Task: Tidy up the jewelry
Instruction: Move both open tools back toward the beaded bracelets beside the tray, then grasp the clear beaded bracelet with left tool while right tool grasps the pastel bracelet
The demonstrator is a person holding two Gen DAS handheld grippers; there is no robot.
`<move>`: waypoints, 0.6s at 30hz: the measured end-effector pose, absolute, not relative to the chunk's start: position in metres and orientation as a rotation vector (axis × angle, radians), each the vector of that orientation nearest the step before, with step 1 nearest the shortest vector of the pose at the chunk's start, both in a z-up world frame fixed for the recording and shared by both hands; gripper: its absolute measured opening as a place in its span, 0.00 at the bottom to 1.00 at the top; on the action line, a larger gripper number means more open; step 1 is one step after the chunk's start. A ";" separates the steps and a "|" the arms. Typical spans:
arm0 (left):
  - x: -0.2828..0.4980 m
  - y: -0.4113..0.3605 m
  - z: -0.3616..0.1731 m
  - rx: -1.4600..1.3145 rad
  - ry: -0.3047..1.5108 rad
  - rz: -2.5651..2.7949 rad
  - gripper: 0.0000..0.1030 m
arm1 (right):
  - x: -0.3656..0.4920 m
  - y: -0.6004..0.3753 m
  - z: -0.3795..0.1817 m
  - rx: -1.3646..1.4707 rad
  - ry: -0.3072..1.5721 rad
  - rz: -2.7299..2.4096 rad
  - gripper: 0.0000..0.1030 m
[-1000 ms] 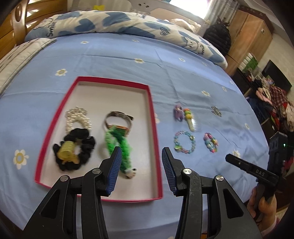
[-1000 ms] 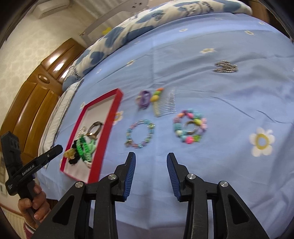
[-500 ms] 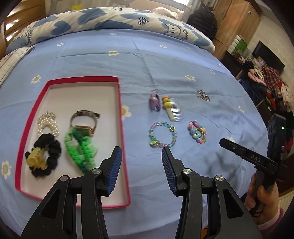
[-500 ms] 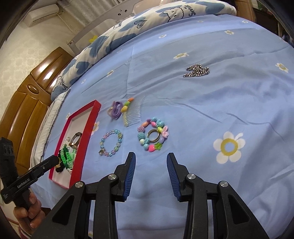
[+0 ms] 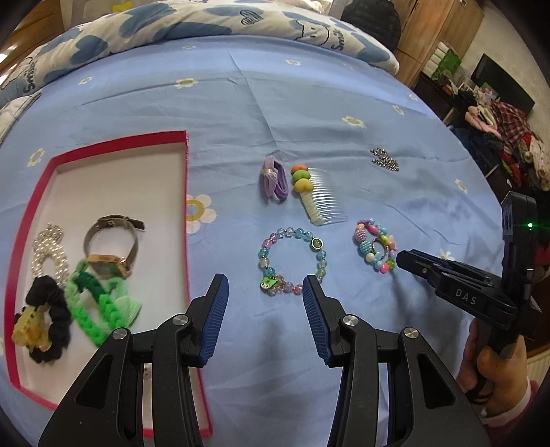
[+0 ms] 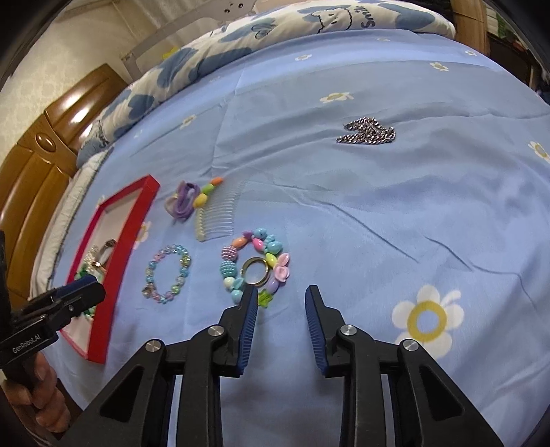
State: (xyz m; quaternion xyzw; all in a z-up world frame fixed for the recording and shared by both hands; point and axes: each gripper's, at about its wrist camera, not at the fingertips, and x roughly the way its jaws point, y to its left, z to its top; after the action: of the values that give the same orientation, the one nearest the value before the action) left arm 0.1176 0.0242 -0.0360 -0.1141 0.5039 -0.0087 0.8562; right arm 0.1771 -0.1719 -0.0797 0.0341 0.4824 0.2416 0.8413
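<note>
The left tool (image 5: 265, 292) hangs released, its two blue-padded fingers spread wide with nothing between them, low over a bed covered in a blue sheet (image 5: 309, 103) printed with small daisies. Just beyond its right fingertip lies a pastel bead bracelet (image 5: 292, 261) with a small green charm. To the right of that bracelet lies a chunkier bracelet of mixed colourful beads (image 5: 375, 248), near the tip of the right tool as seen from the left wrist view.

The right tool (image 6: 281, 298) is also released and empty, fingers apart. Its left fingertip sits right at the near edge of the chunky bead bracelet (image 6: 256, 266), which rings a plain metal ring (image 6: 255, 271). The pastel bracelet (image 6: 167, 273) lies to the left of it.

Farther out, a clear hair comb (image 5: 318, 196) topped with orange, green and yellow shapes lies beside a purple hair tie (image 5: 273, 178). Well beyond, a silver chain (image 6: 367, 131) lies bunched alone on the sheet.

At the left, a shallow red-rimmed tray (image 5: 187, 206) holds a pearl bracelet (image 5: 48, 251), a wristwatch (image 5: 111, 249), a green chain-link piece (image 5: 101, 304), and a black scrunchie (image 5: 48, 316) with a yellow claw clip (image 5: 29, 325) on it. A blue-and-white patterned quilt (image 5: 206, 20) is piled at the far end of the bed.
</note>
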 end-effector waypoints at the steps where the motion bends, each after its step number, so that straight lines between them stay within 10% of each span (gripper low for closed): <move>1: 0.121 0.023 -0.039 -0.233 1.064 -0.019 0.42 | 0.179 -0.170 -0.082 0.063 1.026 0.512 0.27; 10: 0.146 0.012 -0.067 -0.192 1.135 -0.033 0.41 | 0.194 -0.159 -0.091 0.037 1.029 0.529 0.26; 18: 0.153 0.001 -0.081 -0.149 1.159 -0.051 0.08 | 0.193 -0.163 -0.092 0.026 0.998 0.509 0.13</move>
State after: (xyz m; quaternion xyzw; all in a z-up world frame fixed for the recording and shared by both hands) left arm 0.1529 0.0013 -0.0805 -0.0701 0.5470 -0.0242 0.8338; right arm 0.1928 -0.1625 -0.0924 0.0123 0.4731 0.2413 0.8472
